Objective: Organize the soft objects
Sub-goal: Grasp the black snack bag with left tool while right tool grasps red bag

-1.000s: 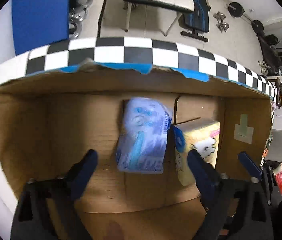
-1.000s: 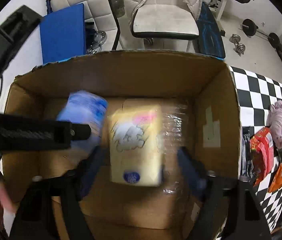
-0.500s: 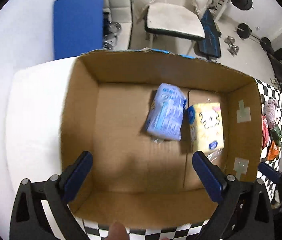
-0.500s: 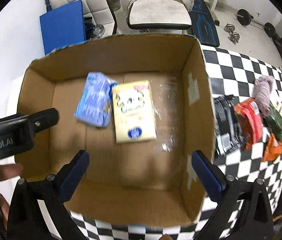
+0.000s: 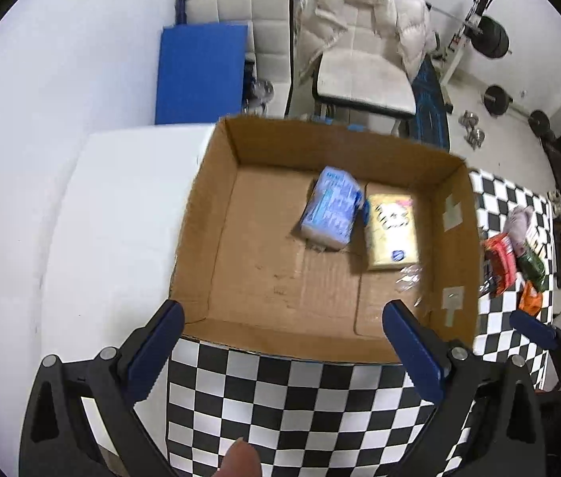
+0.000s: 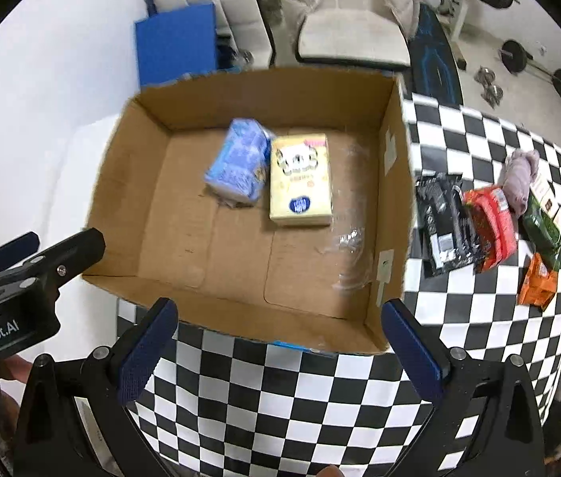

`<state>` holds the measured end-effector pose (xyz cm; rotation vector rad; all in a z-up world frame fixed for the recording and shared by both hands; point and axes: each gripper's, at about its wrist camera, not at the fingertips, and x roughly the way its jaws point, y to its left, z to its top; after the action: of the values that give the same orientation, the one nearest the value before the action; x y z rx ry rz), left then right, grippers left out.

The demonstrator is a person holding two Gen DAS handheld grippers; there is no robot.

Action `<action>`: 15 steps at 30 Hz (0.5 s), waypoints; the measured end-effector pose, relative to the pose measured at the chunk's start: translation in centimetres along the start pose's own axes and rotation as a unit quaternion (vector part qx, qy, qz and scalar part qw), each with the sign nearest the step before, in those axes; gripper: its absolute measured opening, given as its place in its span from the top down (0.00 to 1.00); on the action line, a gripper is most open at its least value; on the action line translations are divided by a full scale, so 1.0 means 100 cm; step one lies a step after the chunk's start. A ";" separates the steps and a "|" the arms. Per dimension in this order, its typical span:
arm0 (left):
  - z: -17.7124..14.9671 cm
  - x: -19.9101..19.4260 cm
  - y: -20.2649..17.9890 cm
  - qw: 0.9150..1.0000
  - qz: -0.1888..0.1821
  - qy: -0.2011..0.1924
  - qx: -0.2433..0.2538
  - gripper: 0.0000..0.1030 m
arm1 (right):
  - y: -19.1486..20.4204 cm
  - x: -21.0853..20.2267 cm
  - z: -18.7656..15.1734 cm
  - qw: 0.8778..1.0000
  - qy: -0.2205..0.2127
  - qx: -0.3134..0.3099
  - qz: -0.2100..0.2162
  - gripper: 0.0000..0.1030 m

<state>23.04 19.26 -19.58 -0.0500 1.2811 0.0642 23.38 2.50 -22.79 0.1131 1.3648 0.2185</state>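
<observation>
My left gripper (image 5: 282,332) and right gripper (image 6: 280,330) both hang with fingers spread wide and nothing between them, over the checkered cloth (image 6: 280,397) just short of the cardboard box (image 6: 240,314). The box's near wall sits right past my fingertips (image 6: 149,342); its four walls stand upright and most of its floor is bare, especially the near and left parts. Farther in, toward the back wall, the blue pack (image 6: 238,167) lies tilted, touching the left side of the yellow pack (image 6: 300,179), which lies flat. Both are well ahead of my fingers. Right of the box, on the cloth, lie a black packet (image 6: 441,224), a red packet (image 6: 491,226), a green packet (image 6: 542,230), an orange packet (image 6: 536,282) and a grey cloth (image 6: 519,175). A second ago my fingers were down inside the box beside the packs; now both are out above the rim.
</observation>
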 end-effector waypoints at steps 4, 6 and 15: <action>-0.001 -0.036 -0.038 0.997 0.029 -0.063 0.041 0.01 | -0.014 -0.041 -0.005 0.995 -0.095 -0.020 0.010 0.00; 0.003 -0.049 -0.066 0.994 0.022 -0.081 0.072 0.01 | -0.030 -0.059 -0.008 0.992 -0.121 -0.019 0.009 0.00; 0.032 0.001 -0.217 0.984 -0.103 0.043 0.137 0.01 | -0.178 -0.095 -0.020 0.990 -0.088 0.098 -0.049 0.00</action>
<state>27.76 -2.17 -18.72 0.0524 1.3534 -0.2957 21.28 -17.05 -17.83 0.2249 1.2095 -0.0087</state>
